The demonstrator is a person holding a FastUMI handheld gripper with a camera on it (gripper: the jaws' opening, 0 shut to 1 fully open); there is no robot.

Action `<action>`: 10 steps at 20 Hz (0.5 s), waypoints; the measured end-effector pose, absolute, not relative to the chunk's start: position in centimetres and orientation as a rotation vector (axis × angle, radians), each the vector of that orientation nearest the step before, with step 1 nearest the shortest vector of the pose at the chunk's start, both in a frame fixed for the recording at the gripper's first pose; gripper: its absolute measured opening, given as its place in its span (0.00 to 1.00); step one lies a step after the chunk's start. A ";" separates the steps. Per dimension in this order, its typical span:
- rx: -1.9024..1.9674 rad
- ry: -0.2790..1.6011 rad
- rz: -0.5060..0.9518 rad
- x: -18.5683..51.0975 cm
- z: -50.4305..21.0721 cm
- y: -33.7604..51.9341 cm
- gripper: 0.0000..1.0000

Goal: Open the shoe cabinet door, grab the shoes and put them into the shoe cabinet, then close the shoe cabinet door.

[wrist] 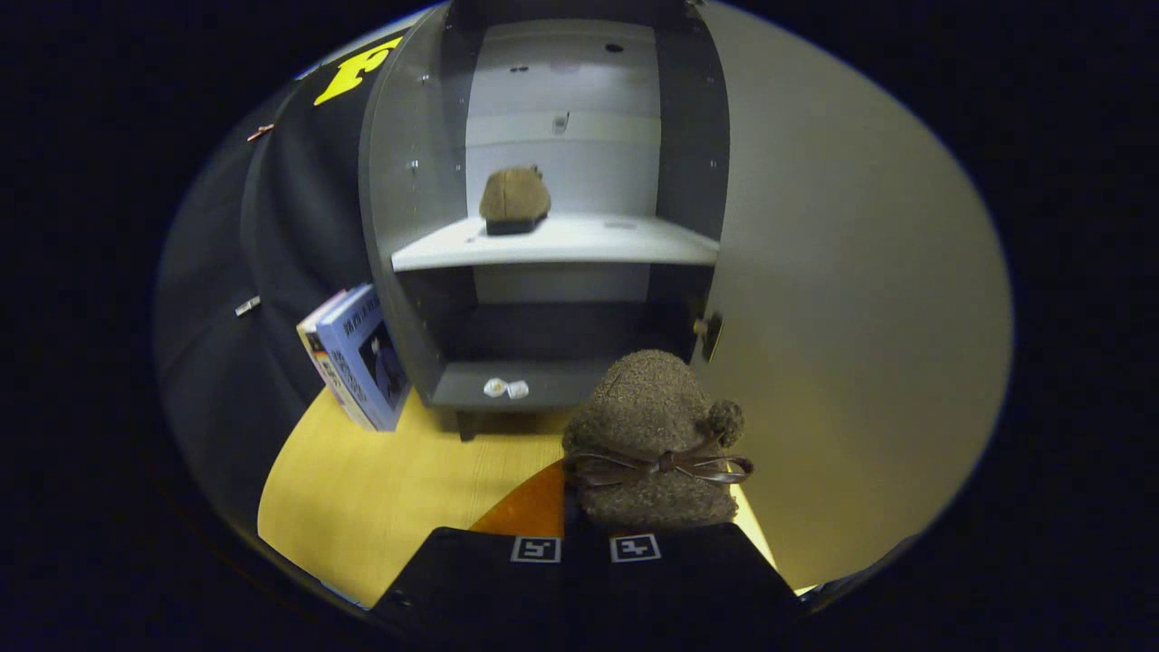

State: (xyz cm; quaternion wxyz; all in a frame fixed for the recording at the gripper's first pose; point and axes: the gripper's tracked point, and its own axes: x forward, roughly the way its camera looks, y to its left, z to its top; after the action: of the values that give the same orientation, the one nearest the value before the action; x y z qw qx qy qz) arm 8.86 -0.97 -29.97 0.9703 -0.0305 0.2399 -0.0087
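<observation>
1. The shoe cabinet [398,172] stands open ahead, its door [860,299] swung wide on the right, walling off that side.
2. The upper shelf [579,243] has one brown shoe [514,201] sitting left of centre; the stretch of shelf to its right lies bare and open.
3. Below the shelf, the lower compartment is dark and open, with two small white bits [505,388] at its front lip.
4. The gripper [584,549] has its fingers closed on a fuzzy brown shoe [654,444], which bulks up just ahead and masks the cabinet's lower right corner.
5. Books [355,356] lean against the cabinet's left wall, crowding that flank; the wooden tabletop [398,480] between fingers and cabinet lies open.
</observation>
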 end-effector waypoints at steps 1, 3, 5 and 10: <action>-0.062 0.466 -0.023 9.6 -28.4 -0.9 0.05; -0.051 0.439 -0.023 11.0 -25.9 -0.7 0.05; -0.045 0.417 -0.026 12.7 -23.7 -0.7 0.05; -0.024 0.390 -0.024 17.2 -18.7 -0.4 0.05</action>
State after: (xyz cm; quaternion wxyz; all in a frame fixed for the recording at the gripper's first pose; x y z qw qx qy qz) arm 17.20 -0.36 -18.68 0.9809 -0.0119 0.1937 -0.0118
